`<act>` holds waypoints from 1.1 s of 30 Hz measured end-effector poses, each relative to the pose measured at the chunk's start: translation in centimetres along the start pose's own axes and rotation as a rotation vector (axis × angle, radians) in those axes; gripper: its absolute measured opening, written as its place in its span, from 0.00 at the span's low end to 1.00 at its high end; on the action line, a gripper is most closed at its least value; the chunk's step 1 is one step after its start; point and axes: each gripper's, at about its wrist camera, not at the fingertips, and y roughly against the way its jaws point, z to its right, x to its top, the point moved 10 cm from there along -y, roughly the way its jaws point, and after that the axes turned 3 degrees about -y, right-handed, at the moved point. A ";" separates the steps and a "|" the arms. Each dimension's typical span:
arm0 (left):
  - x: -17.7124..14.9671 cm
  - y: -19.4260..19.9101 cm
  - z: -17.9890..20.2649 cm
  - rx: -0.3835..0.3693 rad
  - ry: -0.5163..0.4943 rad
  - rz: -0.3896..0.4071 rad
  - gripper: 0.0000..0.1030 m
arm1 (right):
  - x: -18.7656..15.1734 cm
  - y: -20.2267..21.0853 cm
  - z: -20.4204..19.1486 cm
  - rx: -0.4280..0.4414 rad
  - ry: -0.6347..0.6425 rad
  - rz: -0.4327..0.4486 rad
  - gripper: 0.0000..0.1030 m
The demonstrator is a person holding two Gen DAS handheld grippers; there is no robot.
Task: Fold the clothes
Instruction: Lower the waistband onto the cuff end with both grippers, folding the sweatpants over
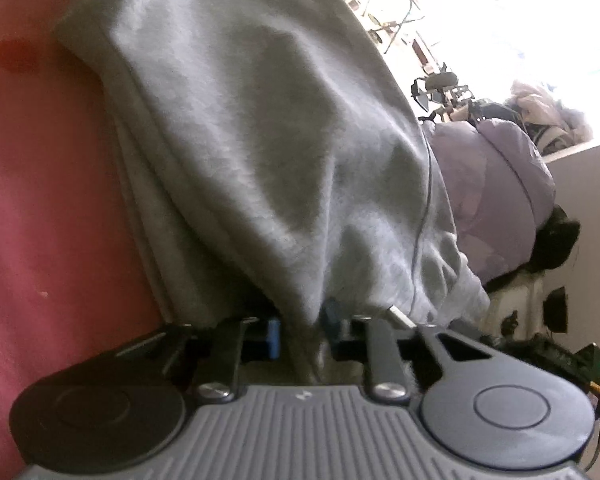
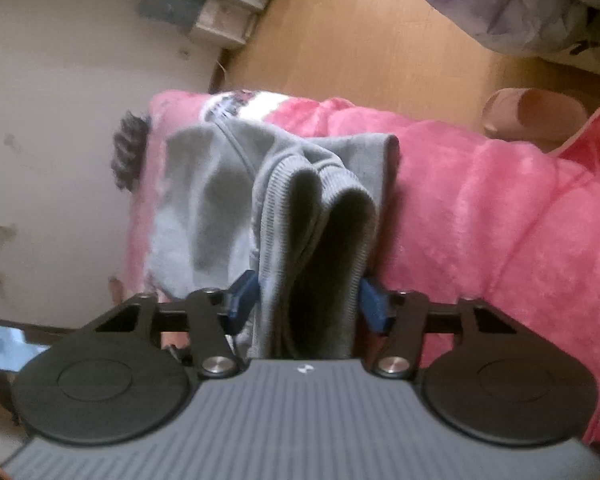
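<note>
Mostly grey garment [image 1: 260,140] filling view, left gripper [image 1: 302,330] fingertips buried.

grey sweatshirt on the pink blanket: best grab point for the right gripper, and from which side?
The ribbed hem. It is doubled into a thick fold that stands up off the pink blanket, so both layers fit between the jaws. Come in along the fold from its open end, the near side in the right wrist view. The right gripper is already shut on it there; the left gripper pinches a bunched part of the sweatshirt.
</note>
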 end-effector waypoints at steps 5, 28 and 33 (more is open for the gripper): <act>2.0 2.6 0.8 -0.016 0.035 0.050 0.07 | -0.4 0.1 -1.5 0.021 -0.005 -0.016 0.17; 2.8 7.7 -5.4 0.007 0.051 0.197 0.45 | -3.0 -1.5 0.1 0.081 -0.108 -0.073 0.32; 8.3 10.7 -8.2 0.068 0.106 0.344 0.49 | -3.2 -1.2 0.0 0.092 -0.100 -0.091 0.48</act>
